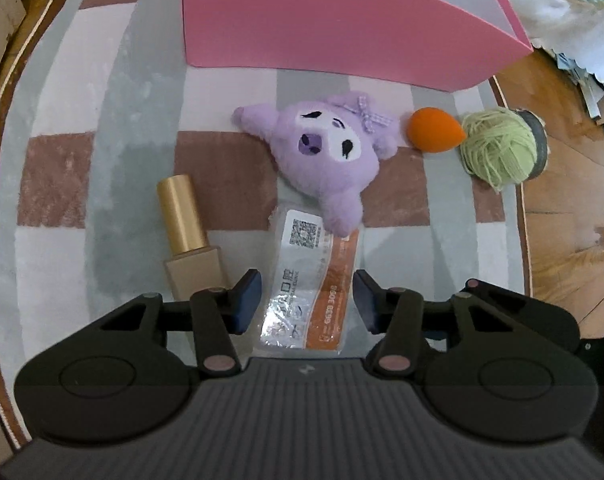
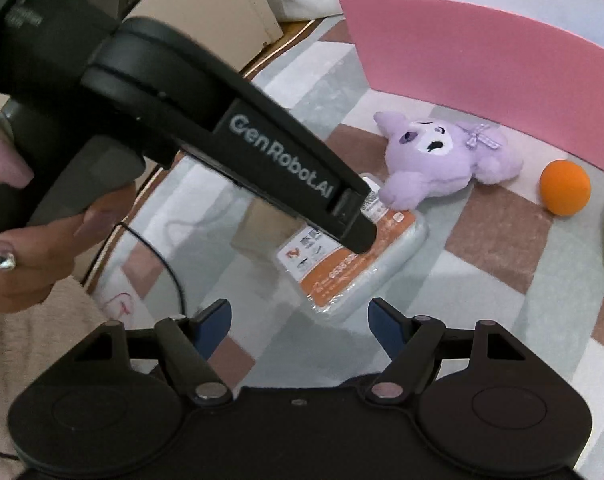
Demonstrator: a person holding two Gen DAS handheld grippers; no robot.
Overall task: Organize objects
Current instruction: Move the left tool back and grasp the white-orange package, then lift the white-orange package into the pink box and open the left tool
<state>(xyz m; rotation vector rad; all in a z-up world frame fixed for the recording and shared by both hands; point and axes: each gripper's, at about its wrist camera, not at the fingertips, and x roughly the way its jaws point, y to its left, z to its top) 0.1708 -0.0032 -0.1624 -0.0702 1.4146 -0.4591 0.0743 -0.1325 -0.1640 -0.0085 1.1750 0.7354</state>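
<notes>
Bare rug (image 1: 102,208) left of gold-capped bottle (image 1: 186,236); pink box (image 1: 325,28) behind plush (image 1: 329,148).

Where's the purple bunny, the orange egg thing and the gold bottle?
Purple plush toy (image 1: 325,148): left wrist view, on its face.
Orange sponge (image 1: 433,130): left wrist view, on its round body.
Gold bottle (image 1: 180,212): left wrist view, on its gold cap.

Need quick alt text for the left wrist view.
The left gripper hangs open astride a clear orange-labelled packet on a checked rug. Beyond lie a purple plush and a pink box.
</notes>
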